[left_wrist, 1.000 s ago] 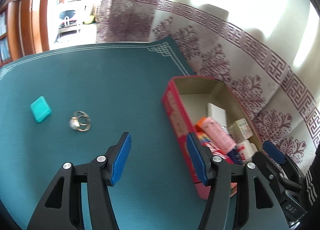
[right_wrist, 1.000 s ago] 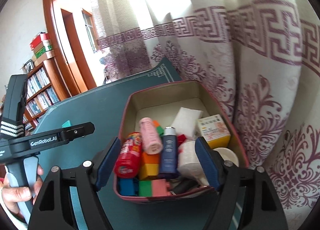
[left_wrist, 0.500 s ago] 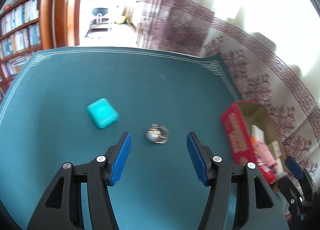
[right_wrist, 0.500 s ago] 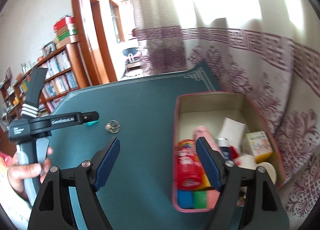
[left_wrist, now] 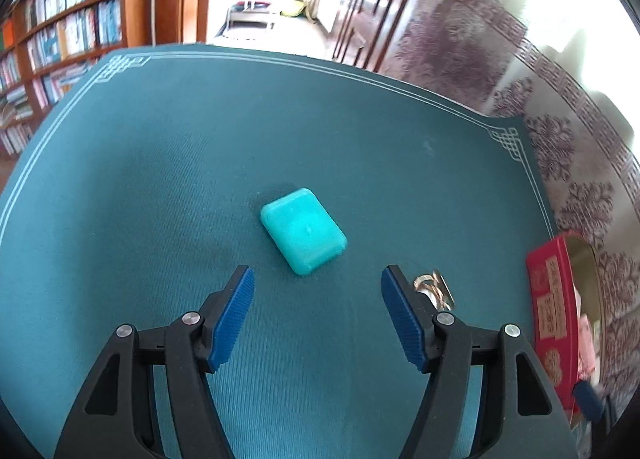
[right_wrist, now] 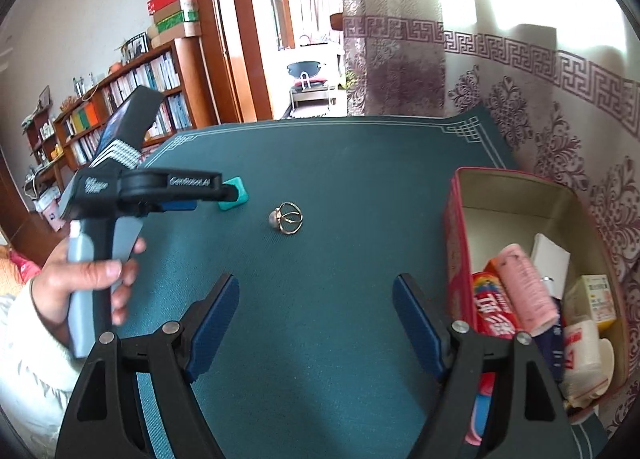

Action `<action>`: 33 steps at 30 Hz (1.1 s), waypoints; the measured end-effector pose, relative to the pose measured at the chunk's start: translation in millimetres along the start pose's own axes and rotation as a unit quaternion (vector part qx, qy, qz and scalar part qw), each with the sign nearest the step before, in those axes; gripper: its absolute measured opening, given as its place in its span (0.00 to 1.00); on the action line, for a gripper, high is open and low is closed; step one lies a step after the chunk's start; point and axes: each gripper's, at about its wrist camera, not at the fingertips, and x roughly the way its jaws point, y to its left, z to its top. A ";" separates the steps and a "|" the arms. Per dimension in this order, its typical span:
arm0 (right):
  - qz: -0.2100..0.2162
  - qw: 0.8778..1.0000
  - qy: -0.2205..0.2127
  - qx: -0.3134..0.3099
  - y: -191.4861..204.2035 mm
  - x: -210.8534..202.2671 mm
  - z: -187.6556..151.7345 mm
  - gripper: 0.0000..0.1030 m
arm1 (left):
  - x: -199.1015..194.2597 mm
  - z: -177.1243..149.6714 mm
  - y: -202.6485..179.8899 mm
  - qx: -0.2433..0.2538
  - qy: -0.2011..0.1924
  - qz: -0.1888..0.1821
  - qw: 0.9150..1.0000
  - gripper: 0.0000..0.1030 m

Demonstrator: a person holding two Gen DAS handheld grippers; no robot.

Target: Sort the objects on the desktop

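Observation:
A small turquoise case (left_wrist: 303,230) lies flat on the green mat (left_wrist: 160,163), just ahead of my left gripper (left_wrist: 317,301). Its jaws are opening, with nothing between them. A gold ring ornament with a pearl (left_wrist: 434,287) peeks out behind the left gripper's right finger. In the right wrist view the same ornament (right_wrist: 289,218) lies mid-mat, and the turquoise case (right_wrist: 234,193) sits at the left gripper's tip (right_wrist: 230,191). My right gripper (right_wrist: 316,313) stands open over bare mat (right_wrist: 320,339). The red box (right_wrist: 456,243) on the right holds several packets.
A patterned curtain (right_wrist: 540,107) hangs right behind the mat's far and right edges. A person's hand (right_wrist: 86,279) holds the left gripper's handle. Bookshelves (right_wrist: 120,99) and a doorway (right_wrist: 308,43) stand beyond the table.
Both grippers have swung left, away from the red box. The turquoise case now lies right ahead of the left gripper, whose jaws stand wider. The right gripper left the box for bare mat.

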 end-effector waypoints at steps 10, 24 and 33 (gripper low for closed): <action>0.001 1.000 0.016 -0.009 6.6 22.0 7.0 0.80 | 32.3 29.8 -3.7 -0.049 0.017 0.011 0.999 0.67; 0.000 0.999 0.052 -0.002 11.9 67.4 18.2 0.80 | 28.9 19.3 -3.1 0.017 -0.040 0.050 0.998 0.56; 0.000 0.997 0.076 -0.004 18.3 111.0 33.6 0.80 | 3.5 25.0 0.1 0.014 -0.077 0.049 0.996 0.56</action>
